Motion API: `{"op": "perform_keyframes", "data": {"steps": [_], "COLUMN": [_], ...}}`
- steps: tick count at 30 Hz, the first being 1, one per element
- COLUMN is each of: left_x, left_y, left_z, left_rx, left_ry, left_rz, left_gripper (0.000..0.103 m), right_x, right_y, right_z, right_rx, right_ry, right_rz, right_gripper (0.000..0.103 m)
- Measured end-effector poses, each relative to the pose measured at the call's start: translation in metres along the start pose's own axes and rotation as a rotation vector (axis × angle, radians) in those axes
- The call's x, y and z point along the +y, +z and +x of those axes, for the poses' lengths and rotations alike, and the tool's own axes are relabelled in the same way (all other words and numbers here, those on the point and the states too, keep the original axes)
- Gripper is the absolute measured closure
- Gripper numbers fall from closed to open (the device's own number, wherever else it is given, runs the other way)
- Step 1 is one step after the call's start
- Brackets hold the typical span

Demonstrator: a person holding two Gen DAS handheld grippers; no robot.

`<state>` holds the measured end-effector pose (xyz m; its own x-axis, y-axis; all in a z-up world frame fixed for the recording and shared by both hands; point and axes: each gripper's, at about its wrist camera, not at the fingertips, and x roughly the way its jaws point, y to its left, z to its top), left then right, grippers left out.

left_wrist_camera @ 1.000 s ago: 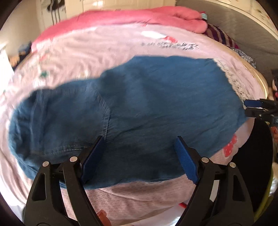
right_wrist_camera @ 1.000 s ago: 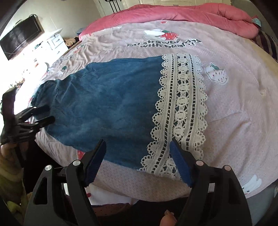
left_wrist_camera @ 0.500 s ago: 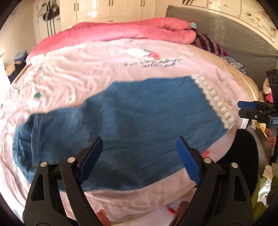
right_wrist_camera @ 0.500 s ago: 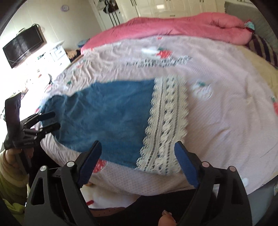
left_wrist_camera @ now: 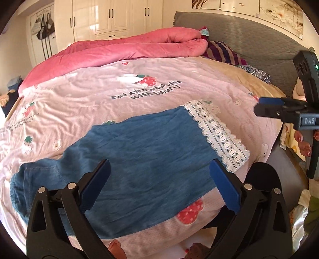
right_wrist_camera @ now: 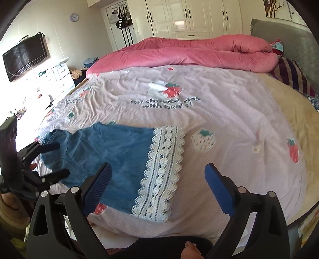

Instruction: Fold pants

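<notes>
Blue denim pants [left_wrist_camera: 143, 159] with a white lace hem [left_wrist_camera: 217, 131] lie flat, folded lengthwise, near the front edge of a pink strawberry-print bedcover [left_wrist_camera: 119, 83]. My left gripper [left_wrist_camera: 159, 165] hovers above the waist half, its jaws opening with nothing between them. My right gripper [right_wrist_camera: 158, 167] hangs above the lace hem [right_wrist_camera: 161, 171], its jaws also opening and holding nothing. Each gripper shows in the other's view: the right gripper [left_wrist_camera: 259, 106] beyond the hem, the left gripper [right_wrist_camera: 57, 159] over the waist end of the pants [right_wrist_camera: 111, 151].
A rolled pink duvet [left_wrist_camera: 129, 49] and a striped pillow [left_wrist_camera: 223, 51] lie at the bed's far side by a grey headboard [left_wrist_camera: 249, 35]. White wardrobes [right_wrist_camera: 189, 18], a wall TV [right_wrist_camera: 24, 55] and a white dresser [right_wrist_camera: 59, 77] stand beyond. A person's toes [right_wrist_camera: 189, 247] show below.
Both grippers have risen and drawn back from the pants, so more of the bed shows. Their jaws stand wider than before. The pants stay flat on the cover.
</notes>
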<state>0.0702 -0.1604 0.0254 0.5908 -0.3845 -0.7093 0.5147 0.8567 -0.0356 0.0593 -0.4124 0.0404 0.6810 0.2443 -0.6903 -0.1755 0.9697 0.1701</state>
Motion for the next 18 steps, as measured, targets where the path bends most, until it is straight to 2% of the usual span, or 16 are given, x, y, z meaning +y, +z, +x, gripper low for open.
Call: {"op": "perform_keyframes", "data": {"steps": [10,18], "left_x": [-0.045,-0.08], "left_y": [-0.003,-0.022], "left_z": [0.02,0.036], "left_rx": [0.028,0.054], "left_ry": [-0.056,-0.096], "left_rz": [0.072,0.159], "left_gripper": [0.01,0.01], "right_x": [-0.023,-0.026], "right_y": [0.019,0.014], "right_z": [0.03,0.054], "right_rx": [0.038,0.056], "right_ry": [-0.033,0.005], "right_rz": [0.013,0.048], "right_gripper": [0.007,0.007]}}
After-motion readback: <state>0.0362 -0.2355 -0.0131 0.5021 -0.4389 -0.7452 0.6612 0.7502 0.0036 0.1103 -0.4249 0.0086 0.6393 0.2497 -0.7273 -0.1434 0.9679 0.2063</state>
